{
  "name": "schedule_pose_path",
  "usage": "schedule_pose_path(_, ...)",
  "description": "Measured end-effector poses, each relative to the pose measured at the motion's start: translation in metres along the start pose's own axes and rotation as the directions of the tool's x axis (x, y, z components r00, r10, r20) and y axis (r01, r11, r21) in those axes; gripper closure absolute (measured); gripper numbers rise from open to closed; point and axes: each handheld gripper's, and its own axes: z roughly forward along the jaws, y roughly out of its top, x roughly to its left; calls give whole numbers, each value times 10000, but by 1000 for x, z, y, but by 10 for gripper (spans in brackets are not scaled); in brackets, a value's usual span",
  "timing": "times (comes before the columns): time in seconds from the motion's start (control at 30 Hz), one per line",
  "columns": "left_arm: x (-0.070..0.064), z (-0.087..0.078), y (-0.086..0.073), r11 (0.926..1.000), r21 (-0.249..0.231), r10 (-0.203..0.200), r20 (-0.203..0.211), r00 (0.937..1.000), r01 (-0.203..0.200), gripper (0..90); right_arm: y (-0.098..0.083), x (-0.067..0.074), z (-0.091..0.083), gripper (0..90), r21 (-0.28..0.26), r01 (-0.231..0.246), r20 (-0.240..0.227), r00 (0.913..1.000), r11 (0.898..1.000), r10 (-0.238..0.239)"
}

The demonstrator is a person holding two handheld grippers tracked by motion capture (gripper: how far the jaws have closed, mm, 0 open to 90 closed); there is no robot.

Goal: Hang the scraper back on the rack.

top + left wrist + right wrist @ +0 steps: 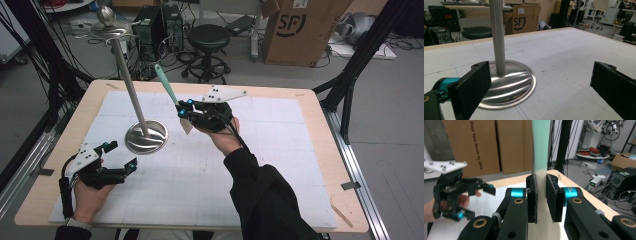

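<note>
We hold the right gripper [184, 112] raised above the middle of the table [310, 100], its jaws clamped on a mint-handled spatula [165, 83] that slants up and away. Our left gripper [121, 156] rests low near the steel stand [146, 137], jaws wide apart with nothing between them. The box [300, 30] reads "SF"; the right gripper view adds cartons [471, 145] printed "Free Your Hands by JAKA".

floor: grey, strewn with cables [100, 70] | furniture: black round stool [208, 37], wooden table [320, 125] | storage: cardboard box [300, 30] | frame: black struts [360, 55]
</note>
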Motion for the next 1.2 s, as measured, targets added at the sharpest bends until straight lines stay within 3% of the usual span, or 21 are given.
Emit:
schedule_pose_path(0.33,0,-1,1,9995,-293,-117,183,9998,122,19,32,0,16,801,-312,121,249,9996,9994,-113)
schedule_pose_path(0.53,0,0,1,9998,-181,-122,150,9998,125,19,44,-4,19,801,-534,115,286,9995,9985,-100)
schedule_pose_path(1.2,0,0,0,9998,-44,-185,270,9995,186,19,54,-5,35,801,-487,86,435,9990,9988,-65)
